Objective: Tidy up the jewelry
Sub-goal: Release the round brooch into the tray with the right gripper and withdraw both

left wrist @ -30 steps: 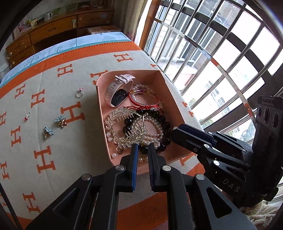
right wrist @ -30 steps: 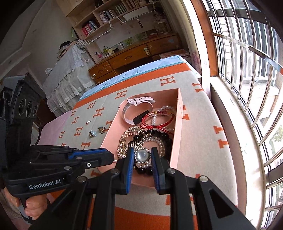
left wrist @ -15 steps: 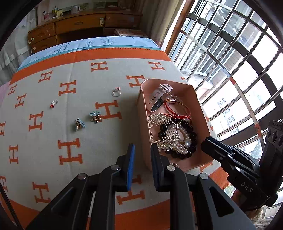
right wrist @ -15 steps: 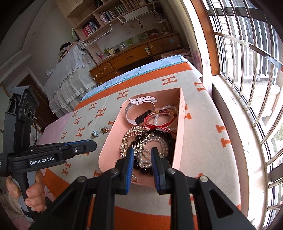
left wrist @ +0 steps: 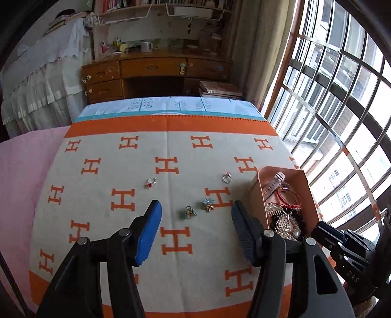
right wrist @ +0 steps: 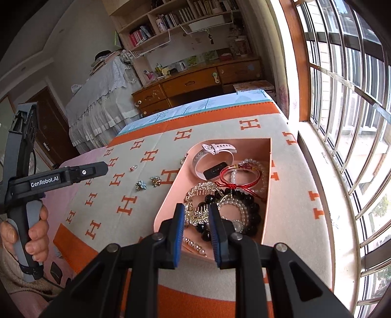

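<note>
Box: a pink box (right wrist: 265, 186) sits on the blanket (left wrist: 102, 220) toward the window side, holding the gathered jewelry.
In the box: a white watch (right wrist: 215, 156) at the far end, a red bangle (right wrist: 240, 176), pearl strands (right wrist: 259, 168), black beads (right wrist: 251, 210) and a gold comb (right wrist: 200, 193) piled toward the near end.
Loose pieces: two flower brooches (left wrist: 208, 205) (left wrist: 189, 211) lie side by side on the blanket, left of the box and apart from it; a silver ring (left wrist: 226, 177) lies beyond them, near the box's far corner; a ring with a red stone (left wrist: 151, 182) lies further left, well apart.
Around: a wooden desk (left wrist: 151, 73) with drawers beyond the blanket, bookshelves (right wrist: 185, 17) above it, a barred window (right wrist: 347, 122) along the right.
In the way: nothing lies between the left gripper and the brooches.
Left gripper (left wrist: 196, 231): held above the blanket, aimed at the two brooches; jaws spread wide and empty, the brooches seen between them but untouched. A hand (right wrist: 31, 232) grips its handle.
Right gripper (right wrist: 196, 231): poised over the near end of the box, above the comb and beads; jaws slightly parted with nothing between them.
</note>
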Motion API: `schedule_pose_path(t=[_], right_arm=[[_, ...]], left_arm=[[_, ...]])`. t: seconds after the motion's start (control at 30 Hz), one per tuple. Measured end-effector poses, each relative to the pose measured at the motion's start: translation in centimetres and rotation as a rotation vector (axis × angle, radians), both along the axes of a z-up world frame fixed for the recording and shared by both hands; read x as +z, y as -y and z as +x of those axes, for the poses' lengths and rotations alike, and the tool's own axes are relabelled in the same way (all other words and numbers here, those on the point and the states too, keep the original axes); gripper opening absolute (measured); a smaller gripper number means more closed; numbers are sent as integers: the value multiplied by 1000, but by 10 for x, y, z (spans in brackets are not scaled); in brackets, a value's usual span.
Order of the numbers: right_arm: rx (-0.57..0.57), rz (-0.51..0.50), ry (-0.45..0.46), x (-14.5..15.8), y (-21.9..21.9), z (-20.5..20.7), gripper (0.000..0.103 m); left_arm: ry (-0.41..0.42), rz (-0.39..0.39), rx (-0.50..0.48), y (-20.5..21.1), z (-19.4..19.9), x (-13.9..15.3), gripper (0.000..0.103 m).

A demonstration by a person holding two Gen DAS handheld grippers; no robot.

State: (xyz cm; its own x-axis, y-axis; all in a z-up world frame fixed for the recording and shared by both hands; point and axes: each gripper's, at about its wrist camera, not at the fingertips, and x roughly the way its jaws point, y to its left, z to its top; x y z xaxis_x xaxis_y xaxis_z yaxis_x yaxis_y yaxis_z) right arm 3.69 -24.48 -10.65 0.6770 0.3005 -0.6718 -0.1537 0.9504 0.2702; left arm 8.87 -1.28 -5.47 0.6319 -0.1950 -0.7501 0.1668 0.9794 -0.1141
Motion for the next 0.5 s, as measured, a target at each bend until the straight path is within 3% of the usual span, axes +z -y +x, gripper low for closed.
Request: schedule_pose_path(t=[0.13,0.27,0.33,0.5], right_arm=[[41,-19,15,15,-16,12,20],[108,-24,28,34,-39,30,20],[142,-30,24,41,-52,40,21],[198,-78,-16,45,-88,70,35]], left_arm=[[106,39,56,-21,-3,28,78],[183,76,97,-35,-4,48,90],[201,73,108,-42,-2,53,91],[199,69,122,-54,7,53,91]])
